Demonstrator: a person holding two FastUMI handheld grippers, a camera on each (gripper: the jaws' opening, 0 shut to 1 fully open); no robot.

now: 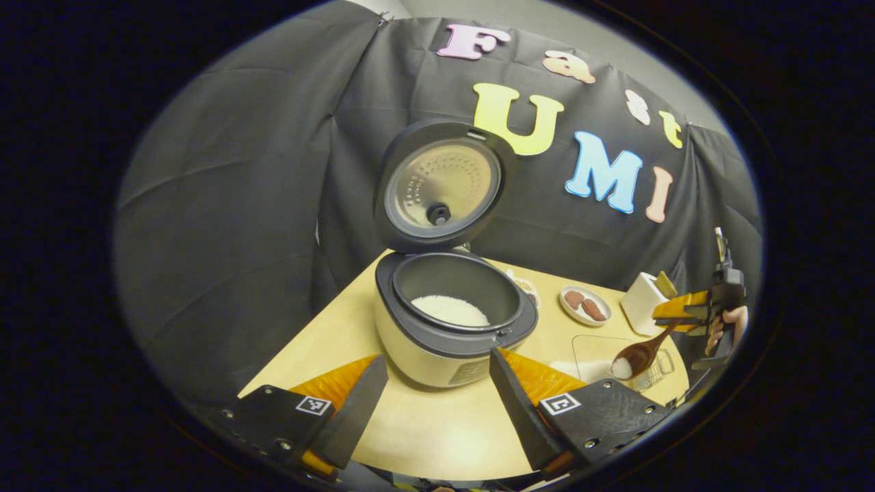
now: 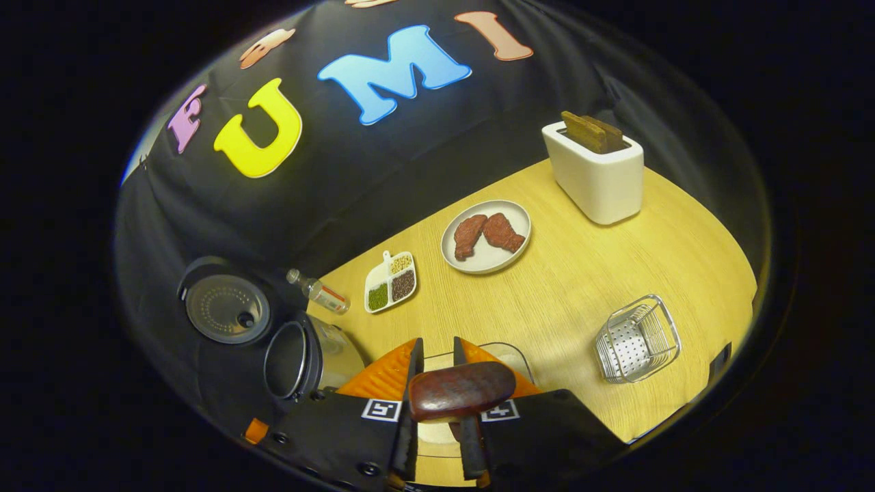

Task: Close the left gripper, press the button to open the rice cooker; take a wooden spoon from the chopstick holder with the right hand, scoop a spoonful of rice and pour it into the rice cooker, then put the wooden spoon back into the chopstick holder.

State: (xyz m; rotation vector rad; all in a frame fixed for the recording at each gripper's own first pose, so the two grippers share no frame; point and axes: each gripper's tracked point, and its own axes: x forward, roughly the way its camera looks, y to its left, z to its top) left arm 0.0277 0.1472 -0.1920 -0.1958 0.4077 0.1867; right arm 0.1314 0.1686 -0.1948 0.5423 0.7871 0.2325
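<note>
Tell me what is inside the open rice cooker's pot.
The rice cooker stands with its lid up. A low mound of white rice lies on the pot's floor. The pot's near wall hides the front of the floor.

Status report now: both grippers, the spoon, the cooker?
Left gripper open. Right gripper shut on wooden spoon, rice in its bowl. Rice cooker lid up. Path looks free.

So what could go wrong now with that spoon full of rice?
1. The wooden spoon holds a heap of rice and hangs beside the rice cooker, not over it. Tilt it on the way and rice could spill on the table.
2. The right claw pinches only the handle end, so the spoon might twist or slip.
3. The clear tub of rice sits close below; a bump could knock it.
</note>
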